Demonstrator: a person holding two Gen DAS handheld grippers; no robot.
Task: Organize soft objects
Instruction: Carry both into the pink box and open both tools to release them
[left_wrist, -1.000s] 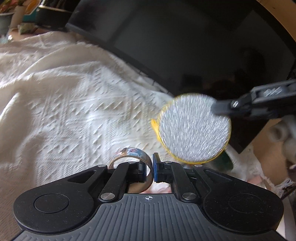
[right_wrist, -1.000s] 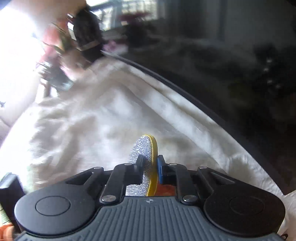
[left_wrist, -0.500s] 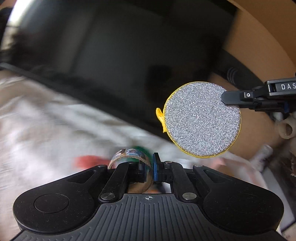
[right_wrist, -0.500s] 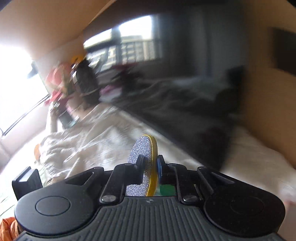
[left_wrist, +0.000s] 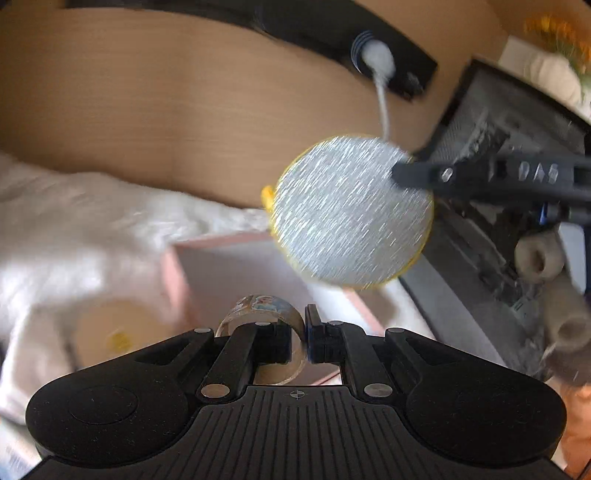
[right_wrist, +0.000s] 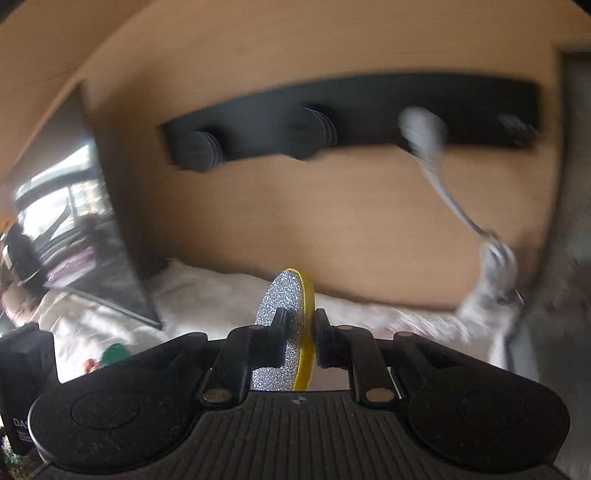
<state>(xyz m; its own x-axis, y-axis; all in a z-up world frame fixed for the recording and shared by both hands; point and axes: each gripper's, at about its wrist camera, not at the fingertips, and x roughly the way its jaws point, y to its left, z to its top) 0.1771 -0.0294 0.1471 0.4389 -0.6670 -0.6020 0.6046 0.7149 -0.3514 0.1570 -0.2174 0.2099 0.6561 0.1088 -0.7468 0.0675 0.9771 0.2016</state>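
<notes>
While the right gripper (right_wrist: 299, 334) stays out of it, clamped on the edge of a round silver-glitter pad with a yellow rim (left_wrist: 351, 210), the left gripper (left_wrist: 304, 338) pinches the wall of a clear tape-like ring with a printed picture band (left_wrist: 264, 308). Both hang above a shallow pink-edged box (left_wrist: 236, 273) on the white textured cloth (left_wrist: 74, 221). Blur hides the box's contents, perhaps nothing. Releasing too high could bounce either thing off the rim onto the cloth.
</notes>
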